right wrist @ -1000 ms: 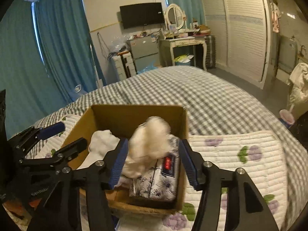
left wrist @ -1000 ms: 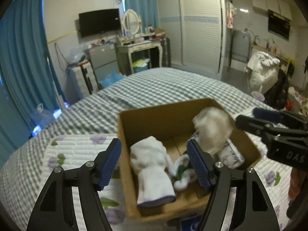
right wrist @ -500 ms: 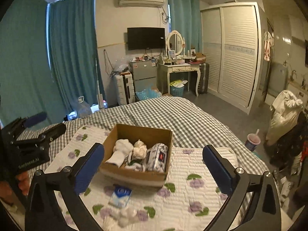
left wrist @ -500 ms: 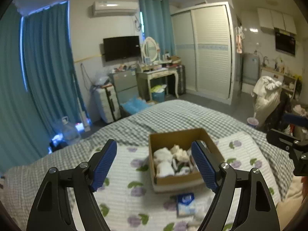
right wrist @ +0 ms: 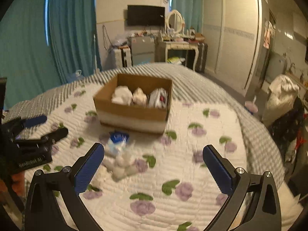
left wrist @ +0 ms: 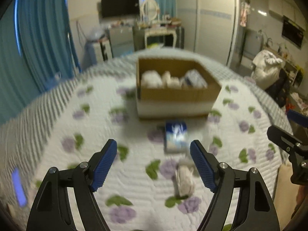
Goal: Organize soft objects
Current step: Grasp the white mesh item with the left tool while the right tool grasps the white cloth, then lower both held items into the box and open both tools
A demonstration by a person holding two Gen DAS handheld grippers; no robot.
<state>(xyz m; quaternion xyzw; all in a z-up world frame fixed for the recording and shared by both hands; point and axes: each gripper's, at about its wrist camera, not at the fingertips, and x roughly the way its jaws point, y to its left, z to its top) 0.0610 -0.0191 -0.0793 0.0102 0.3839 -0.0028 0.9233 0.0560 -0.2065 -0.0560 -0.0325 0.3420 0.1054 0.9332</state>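
Two soft items lie loose on the floral quilt (right wrist: 192,138) in front of the cardboard box (right wrist: 132,115): a blue-and-white tissue pack (left wrist: 176,135) just beside the box's near wall, and a crumpled white cloth bundle (left wrist: 183,179) a little nearer to me. From my right wrist camera the same pack (right wrist: 117,141) and bundle (right wrist: 123,163) sit toward the left, close together; blur keeps me from telling whether they touch.

Inside the box I see a white rolled cloth (right wrist: 122,95) on the left, a cream-coloured lump (right wrist: 139,96) in the middle, and a patterned pack (right wrist: 159,98) against the right wall.

I hold my left gripper (left wrist: 153,161) above the quilt with its fingers (left wrist: 105,162) spread wide and nothing between them; the bundle lies just inside the right one. My right gripper (right wrist: 153,163) hangs over the quilt's near part, fingers (right wrist: 216,168) also wide apart and empty.

Each gripper shows at the edge of the other's view. The quilt covers a bed (right wrist: 202,82) with a grey checked sheet. Beyond stand teal curtains (right wrist: 73,28), a wall television (right wrist: 146,15), a dressing table (right wrist: 181,46) and a white wardrobe (right wrist: 231,28).
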